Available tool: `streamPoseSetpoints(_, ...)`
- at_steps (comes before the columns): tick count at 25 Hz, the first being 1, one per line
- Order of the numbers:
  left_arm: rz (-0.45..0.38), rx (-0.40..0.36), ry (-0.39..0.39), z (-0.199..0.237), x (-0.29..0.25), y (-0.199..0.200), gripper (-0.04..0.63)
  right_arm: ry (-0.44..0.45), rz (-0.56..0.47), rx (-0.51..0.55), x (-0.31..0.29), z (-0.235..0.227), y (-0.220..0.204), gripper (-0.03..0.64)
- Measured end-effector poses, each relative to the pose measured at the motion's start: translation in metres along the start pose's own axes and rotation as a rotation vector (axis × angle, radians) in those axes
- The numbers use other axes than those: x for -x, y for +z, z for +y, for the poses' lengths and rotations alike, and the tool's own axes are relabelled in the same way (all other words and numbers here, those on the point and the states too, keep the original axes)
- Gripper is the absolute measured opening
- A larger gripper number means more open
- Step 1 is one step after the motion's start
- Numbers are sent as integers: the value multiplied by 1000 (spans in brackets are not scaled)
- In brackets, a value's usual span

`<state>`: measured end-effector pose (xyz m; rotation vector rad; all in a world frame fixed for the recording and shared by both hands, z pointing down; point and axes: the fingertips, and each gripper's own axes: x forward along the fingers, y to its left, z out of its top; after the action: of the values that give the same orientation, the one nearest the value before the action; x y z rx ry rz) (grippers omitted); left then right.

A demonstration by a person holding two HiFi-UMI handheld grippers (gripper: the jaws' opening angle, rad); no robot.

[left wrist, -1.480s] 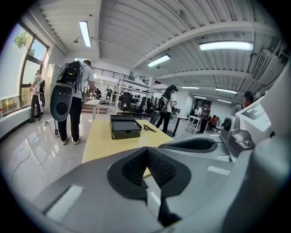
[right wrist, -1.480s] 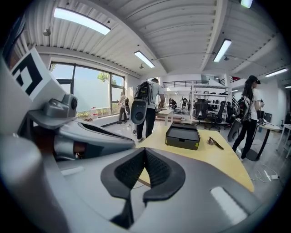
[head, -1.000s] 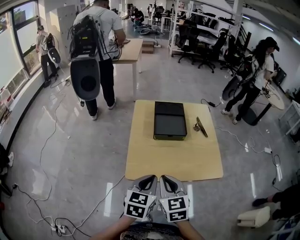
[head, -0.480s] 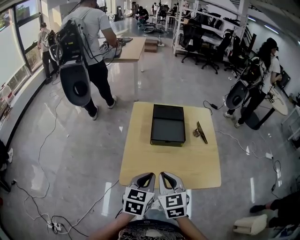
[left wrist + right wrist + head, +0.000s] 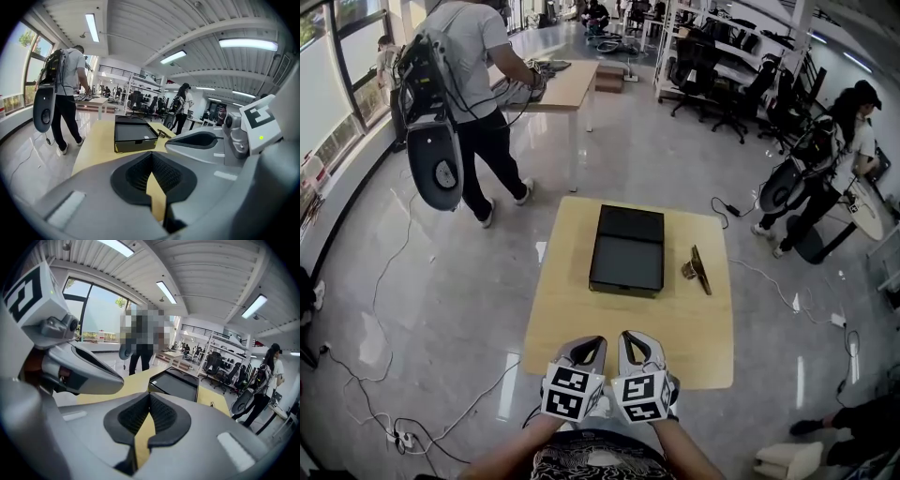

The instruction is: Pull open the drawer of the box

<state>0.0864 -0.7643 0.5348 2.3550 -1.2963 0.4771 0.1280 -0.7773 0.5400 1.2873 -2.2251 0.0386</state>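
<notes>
Two tongs, both with jaws together and nothing between them: the left tongs (image 5: 586,352) and the right tongs (image 5: 638,350) hang side by side, almost touching, just at the near edge of the table (image 5: 581,323). The box (image 5: 627,250) lies flat on the far half of the table, midway between the left and right edges and closer to the far edge, well apart from you. Judged from this, the pull is not begun; the step in hand is the reach. Part one pair of tongs before you arrive, come in low along the table top and square to the near face of the box, where the drawer front most likely is. No handle or notch can be made out from here, so look for it as you close in. Steady the box with the other tongs or it may slide with the drawer. Bare table between the box and the near edge leaves the drawer room to run out toward you. A small brass-coloured object (image 5: 698,269) sits near the right edge, beside the box but apart from it; keep the right tongs clear of it. A person with a backpack rig (image 5: 469,84) stands beyond the far left corner.
</notes>
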Motion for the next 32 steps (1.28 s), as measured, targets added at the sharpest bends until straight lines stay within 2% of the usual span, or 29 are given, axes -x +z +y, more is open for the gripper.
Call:
streamPoseSetpoints(2,3,6,6,0,-43,-1,14,3,5,41,-29,-29,-19,6)
streamPoseSetpoints(5,9,11,21,-27,-115,15,14,9,17,106,-55,-101,-47,6)
streamPoseSetpoints(8,18,20,44,-50,-192,72,14,20,32,166,-86,-200,-40,11)
streamPoseSetpoints(10,24,23,58,-47,-227,92,14,27,41,201,-112,-236,-38,23)
streamPoseSetpoints(14,31,29,69,-16,-245,67,14,31,59,254,-156,-226,-58,23)
streamPoseSetpoints(17,31,28,61,9,-266,67,14,29,82,295,-194,-229,-63,23)
streamPoseSetpoints(21,34,16,31,134,-279,74,14,15,125,347,-308,-183,-26,32)
streamPoseSetpoints(23,39,11,17,183,-287,80,14,8,143,359,-353,-168,-10,34)
streamPoseSetpoints(29,37,-5,-15,285,-297,96,14,-4,194,412,-447,-133,19,44)
streamPoseSetpoints(32,38,-10,-33,300,-303,101,14,-17,218,446,-467,-132,19,44)
